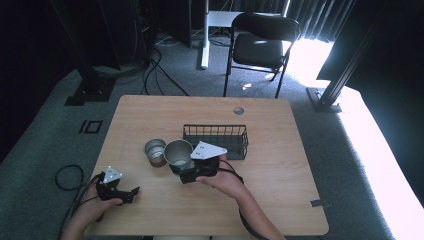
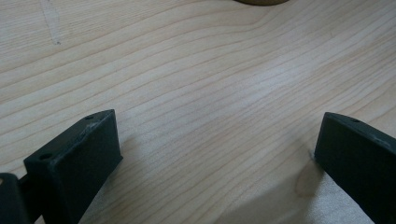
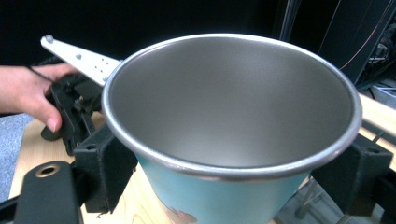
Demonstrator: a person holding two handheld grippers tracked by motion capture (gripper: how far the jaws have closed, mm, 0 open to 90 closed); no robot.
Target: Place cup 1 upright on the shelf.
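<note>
The right claw [image 3: 233,186] grips the metal cup [image 3: 233,107], judged light, rigid and slippery, just below its rim; the left claw [image 2: 215,158] is released, empty

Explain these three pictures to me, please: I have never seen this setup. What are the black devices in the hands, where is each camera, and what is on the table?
No robot here: a person holds a two-jaw gripper in each hand at a wooden table. The high view looks down from above the person's side. The other two cameras ride on the grippers and look along their black jaws.

The right gripper is shut on a metal cup with a light blue outside, one jaw pressing each side; its inside looks empty. The left gripper is open, hovering low above bare wood near the table's front left, holding nothing.

On the table stand a second, smaller metal cup just left of the held one, and a dark wire basket behind the right gripper. A black folding chair stands beyond the table.
</note>
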